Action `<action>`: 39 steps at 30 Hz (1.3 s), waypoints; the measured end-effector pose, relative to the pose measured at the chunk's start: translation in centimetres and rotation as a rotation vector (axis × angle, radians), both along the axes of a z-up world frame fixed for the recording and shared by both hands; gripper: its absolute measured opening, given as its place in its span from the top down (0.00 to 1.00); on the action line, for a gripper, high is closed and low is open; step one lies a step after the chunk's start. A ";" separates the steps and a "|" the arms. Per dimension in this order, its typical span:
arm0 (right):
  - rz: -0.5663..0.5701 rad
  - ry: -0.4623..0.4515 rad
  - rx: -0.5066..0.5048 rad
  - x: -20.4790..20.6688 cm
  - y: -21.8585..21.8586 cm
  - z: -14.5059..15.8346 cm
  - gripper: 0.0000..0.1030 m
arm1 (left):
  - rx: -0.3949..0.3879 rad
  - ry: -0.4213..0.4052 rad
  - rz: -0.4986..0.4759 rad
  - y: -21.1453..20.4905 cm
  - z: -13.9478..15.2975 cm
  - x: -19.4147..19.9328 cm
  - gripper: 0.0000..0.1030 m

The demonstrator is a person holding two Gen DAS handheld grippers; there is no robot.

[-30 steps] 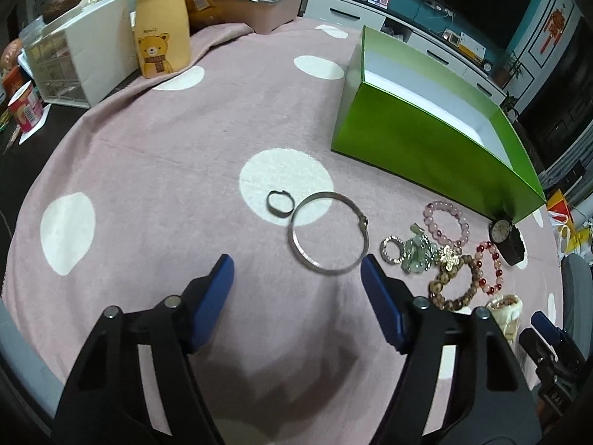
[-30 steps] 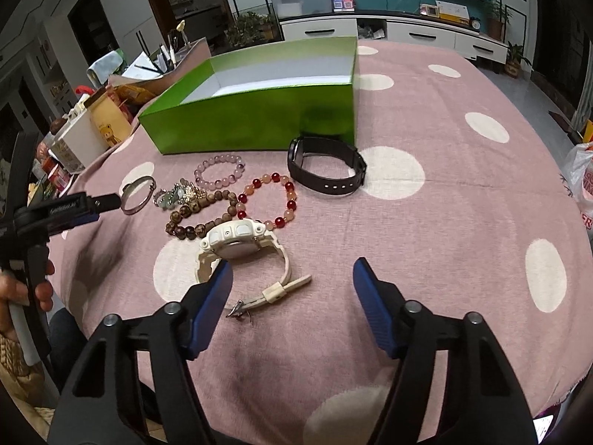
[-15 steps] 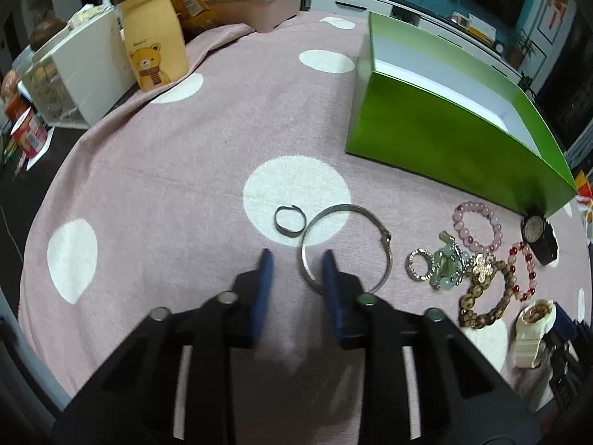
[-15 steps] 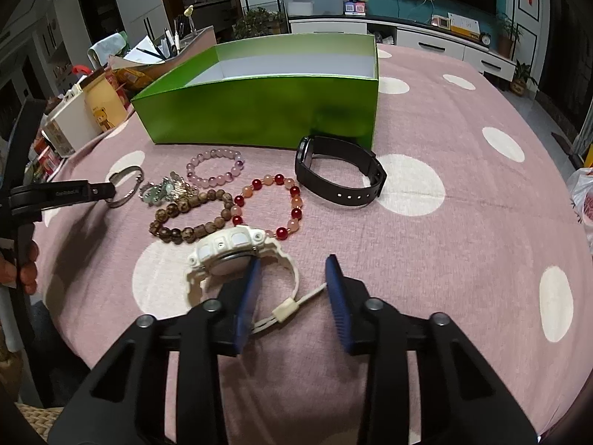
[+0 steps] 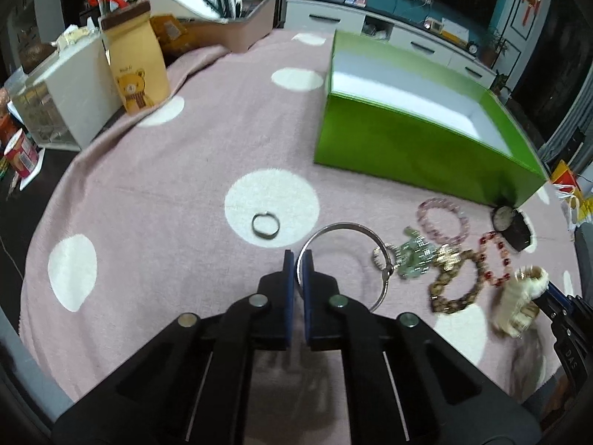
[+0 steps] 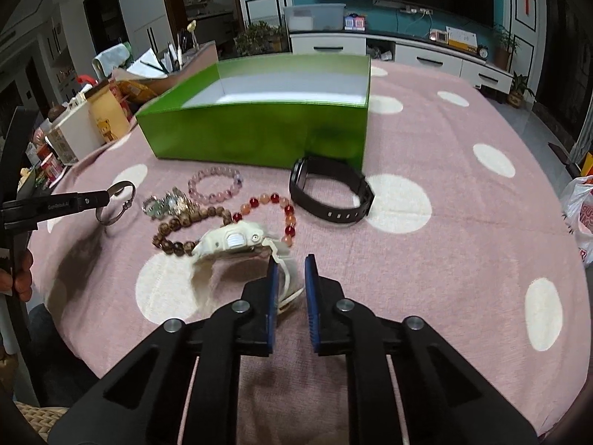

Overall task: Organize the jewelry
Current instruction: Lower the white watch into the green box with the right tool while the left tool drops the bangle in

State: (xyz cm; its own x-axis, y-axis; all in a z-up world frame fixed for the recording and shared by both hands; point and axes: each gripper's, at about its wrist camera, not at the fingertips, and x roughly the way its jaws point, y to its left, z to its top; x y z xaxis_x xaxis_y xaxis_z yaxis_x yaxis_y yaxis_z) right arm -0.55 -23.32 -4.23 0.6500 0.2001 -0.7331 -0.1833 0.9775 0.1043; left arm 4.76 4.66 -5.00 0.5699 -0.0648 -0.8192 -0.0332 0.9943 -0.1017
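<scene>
My left gripper (image 5: 297,259) is shut on the near rim of a silver bangle (image 5: 355,230), which tilts up off the cloth; the bangle also shows in the right wrist view (image 6: 120,200). My right gripper (image 6: 289,265) is shut on the strap of a white watch (image 6: 231,241), which looks lifted and blurred in the left wrist view (image 5: 522,296). A small ring (image 5: 265,224) lies left of the bangle. Bead bracelets (image 6: 215,189) and a black watch (image 6: 330,193) lie before the open green box (image 6: 259,129).
A pink cloth with white dots (image 5: 148,185) covers the table. A bear-print paper bag (image 5: 135,70), a white drawer unit (image 5: 63,100) and a tray of pens (image 5: 222,18) stand at the far left edge. A plastic bag (image 6: 578,207) hangs at the right.
Both grippers closed from wide open: the left onto the silver bangle, the right onto the white watch strap. Both moved forward, and the bangle and watch have risen from the cloth.
</scene>
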 end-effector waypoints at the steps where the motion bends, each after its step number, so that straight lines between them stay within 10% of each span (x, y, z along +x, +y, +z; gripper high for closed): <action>1: -0.005 -0.009 -0.003 0.0 -0.1 0.3 0.90 | -0.001 -0.012 -0.004 -0.1 0.5 -0.1 0.96; 22: -0.015 -0.264 -0.026 5.5 -0.2 8.4 0.90 | 0.023 -0.199 -0.116 -4.9 9.2 5.0 0.96; 35: -0.007 -0.170 -0.022 13.2 0.8 5.2 0.89 | 0.080 -0.146 -0.136 -7.8 6.7 11.8 0.95; 39: -0.052 -0.145 0.034 14.3 -0.2 4.2 0.66 | 0.091 -0.135 -0.142 -8.3 5.8 12.7 0.74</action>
State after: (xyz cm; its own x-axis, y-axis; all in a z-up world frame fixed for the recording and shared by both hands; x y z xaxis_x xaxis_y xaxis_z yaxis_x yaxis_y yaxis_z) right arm 13.77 -23.48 -0.04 0.7586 0.1865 -0.6243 -0.1481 0.9824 0.1134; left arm 17.43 -3.68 0.78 0.6652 -0.0815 -0.7422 0.1156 0.9933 -0.0055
